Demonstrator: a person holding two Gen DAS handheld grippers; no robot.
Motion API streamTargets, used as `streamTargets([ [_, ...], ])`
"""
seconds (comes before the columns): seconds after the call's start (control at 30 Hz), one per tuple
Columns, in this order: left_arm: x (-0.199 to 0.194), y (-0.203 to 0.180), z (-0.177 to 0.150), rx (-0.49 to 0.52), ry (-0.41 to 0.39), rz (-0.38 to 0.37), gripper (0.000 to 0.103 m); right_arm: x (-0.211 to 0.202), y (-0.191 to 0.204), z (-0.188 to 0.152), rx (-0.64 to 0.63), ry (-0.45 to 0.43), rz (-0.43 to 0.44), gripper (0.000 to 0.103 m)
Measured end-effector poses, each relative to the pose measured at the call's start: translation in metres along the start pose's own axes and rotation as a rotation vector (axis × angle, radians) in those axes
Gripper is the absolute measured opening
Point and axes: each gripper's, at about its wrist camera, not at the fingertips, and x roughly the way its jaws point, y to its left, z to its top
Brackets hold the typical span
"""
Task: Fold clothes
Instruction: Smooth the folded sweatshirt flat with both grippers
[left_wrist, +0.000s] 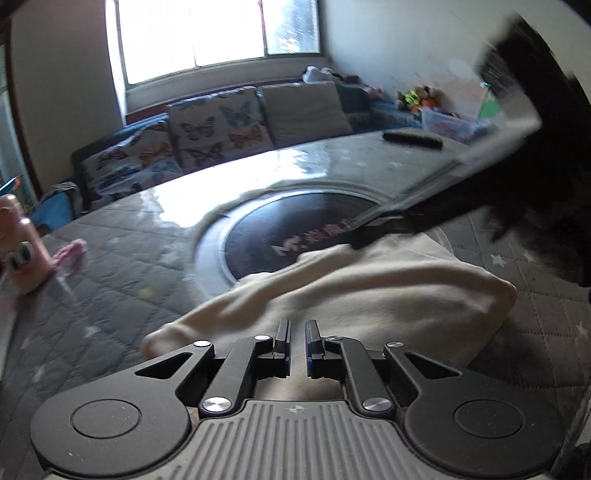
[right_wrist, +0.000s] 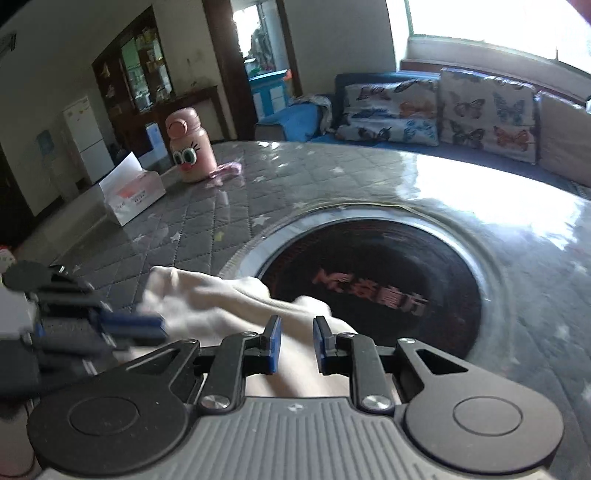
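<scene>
A cream-white garment (left_wrist: 369, 291) lies bunched on the quilted grey table, partly over the round black hob. My left gripper (left_wrist: 297, 341) sits low over its near edge, jaws a small gap apart with nothing between them. In the right wrist view the garment (right_wrist: 221, 295) lies just ahead of my right gripper (right_wrist: 296, 341), whose jaws are open and empty. The left gripper (right_wrist: 122, 325) shows blurred at the left of that view. The right gripper (left_wrist: 388, 225) shows blurred at the upper right of the left wrist view, its tip at the cloth's far edge.
A round black hob (right_wrist: 373, 291) with a metal ring sits in the table's middle. A pink bottle (right_wrist: 190, 147), a pink cloth (right_wrist: 227, 170) and a white box (right_wrist: 133, 190) stand at the far left. A black remote (left_wrist: 412, 139) lies far right. A sofa (left_wrist: 221, 125) runs behind.
</scene>
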Motion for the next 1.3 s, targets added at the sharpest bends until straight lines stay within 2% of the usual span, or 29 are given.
streamTargets([
  [0.17,0.016,-0.007,-0.005,0.017,0.03,-0.039,0.009,0.038,0.009,0.013,-0.01,0.046,0.017,0.018],
  [0.4,0.017,0.0,-0.01,0.0,0.028,-0.06,0.009,0.072,0.008,0.013,0.001,0.067,-0.043,0.018],
  [0.5,0.015,0.003,-0.01,-0.021,0.025,-0.066,0.009,0.063,0.006,0.015,0.016,0.039,-0.033,0.018],
  [0.6,0.015,0.005,-0.01,-0.031,0.024,-0.07,0.01,0.048,0.015,0.016,-0.022,0.023,0.006,0.018],
  [0.77,0.016,0.006,-0.01,-0.039,0.022,-0.072,0.01,0.054,0.035,0.013,-0.102,0.054,0.059,0.018],
  [0.93,0.016,0.008,-0.01,-0.051,0.021,-0.075,0.011,0.076,0.035,0.016,-0.076,0.071,0.058,0.019],
  [1.07,0.01,0.016,-0.006,-0.079,0.008,-0.061,0.023,0.05,0.03,0.017,-0.068,0.025,0.056,0.019],
  [1.3,0.014,0.041,0.008,-0.158,-0.005,0.025,0.023,0.014,0.018,0.0,-0.064,-0.007,0.008,0.019],
])
